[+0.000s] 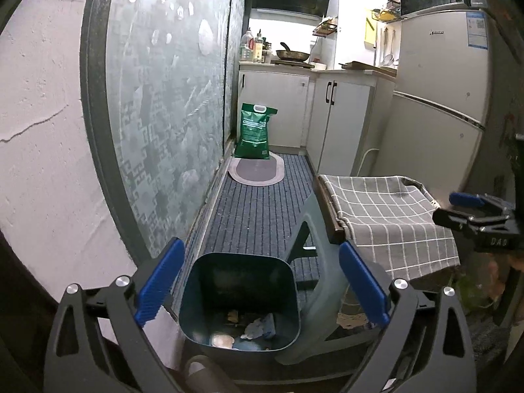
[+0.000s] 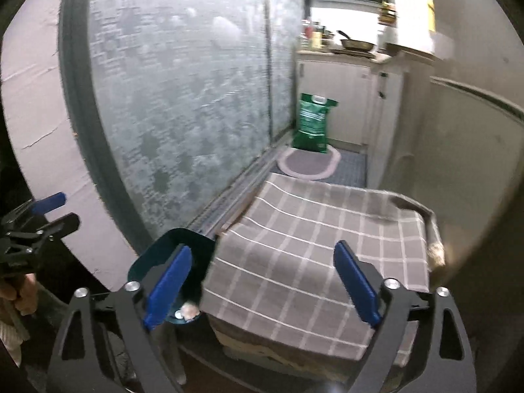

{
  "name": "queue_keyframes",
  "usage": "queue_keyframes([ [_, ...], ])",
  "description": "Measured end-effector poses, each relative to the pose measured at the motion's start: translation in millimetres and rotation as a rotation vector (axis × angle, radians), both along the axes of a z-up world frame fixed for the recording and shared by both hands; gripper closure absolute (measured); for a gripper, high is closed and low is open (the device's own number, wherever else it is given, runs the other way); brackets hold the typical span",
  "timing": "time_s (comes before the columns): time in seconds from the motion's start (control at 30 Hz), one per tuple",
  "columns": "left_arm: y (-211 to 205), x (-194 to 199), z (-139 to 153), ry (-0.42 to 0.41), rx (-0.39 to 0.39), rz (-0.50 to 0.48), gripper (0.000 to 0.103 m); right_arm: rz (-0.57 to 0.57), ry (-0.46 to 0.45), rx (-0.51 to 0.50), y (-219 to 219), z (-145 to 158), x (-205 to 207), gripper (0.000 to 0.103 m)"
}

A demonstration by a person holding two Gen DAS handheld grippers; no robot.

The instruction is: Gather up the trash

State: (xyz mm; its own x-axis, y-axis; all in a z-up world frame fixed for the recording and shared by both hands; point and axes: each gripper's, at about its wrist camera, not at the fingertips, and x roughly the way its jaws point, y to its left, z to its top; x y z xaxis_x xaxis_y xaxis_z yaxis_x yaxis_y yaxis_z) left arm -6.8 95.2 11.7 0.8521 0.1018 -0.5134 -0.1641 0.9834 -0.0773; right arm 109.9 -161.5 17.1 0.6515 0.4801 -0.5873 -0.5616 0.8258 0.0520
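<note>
A dark teal trash bin (image 1: 240, 271) stands on the floor with its lid swung open to the right. Crumpled paper scraps and other trash (image 1: 258, 326) lie at its bottom. My left gripper (image 1: 262, 286) is open and empty, held above the bin with its jaws on either side of it. The bin also shows in the right wrist view (image 2: 193, 249), at the lower left. My right gripper (image 2: 263, 285) is open and empty over the table with the grey checked cloth (image 2: 311, 245). It also shows in the left wrist view (image 1: 471, 208), at the right edge.
The cloth-covered table (image 1: 386, 216) stands right of the bin. A frosted glass sliding door (image 1: 170, 104) runs along the left. A blue striped mat (image 1: 262, 203), a green bag (image 1: 255, 131), white cabinets (image 1: 337, 124) and a fridge (image 1: 442, 98) lie ahead.
</note>
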Motion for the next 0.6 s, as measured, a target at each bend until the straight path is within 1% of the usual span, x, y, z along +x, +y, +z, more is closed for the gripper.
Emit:
queue_keyframes([
  [0.07, -3.0, -1.3, 0.7, 0.000, -0.008, 0.007, 0.003, -0.014, 0.016, -0.001, -8.5, -5.2, -0.9, 0.007],
  [0.2, -6.4, -1.3, 3.9, -0.004, -0.002, 0.033, 0.003, -0.012, -0.004, -0.051, -9.8, -7.5, -15.5, 0.003],
  [0.33, -6.9, -0.9, 4.3, 0.008, -0.001, 0.049, 0.003, 0.023, -0.018, -0.035, -10.2, -6.7, -32.6, 0.003],
  [0.4, -8.6, -2.1, 3.8, 0.010, 0.016, 0.061, 0.003, 0.030, -0.022, -0.042, -9.4, -5.5, -36.8, 0.003],
  [0.5, -11.0, -4.3, 4.9, 0.006, 0.020, 0.055, 0.003, 0.052, -0.017, -0.015, -9.7, -0.2, -40.3, 0.003],
  [0.6, -14.6, -6.1, 6.7, -0.002, 0.050, 0.057, 0.003, 0.045, -0.027, -0.002, -10.3, 4.9, -42.7, 0.003],
])
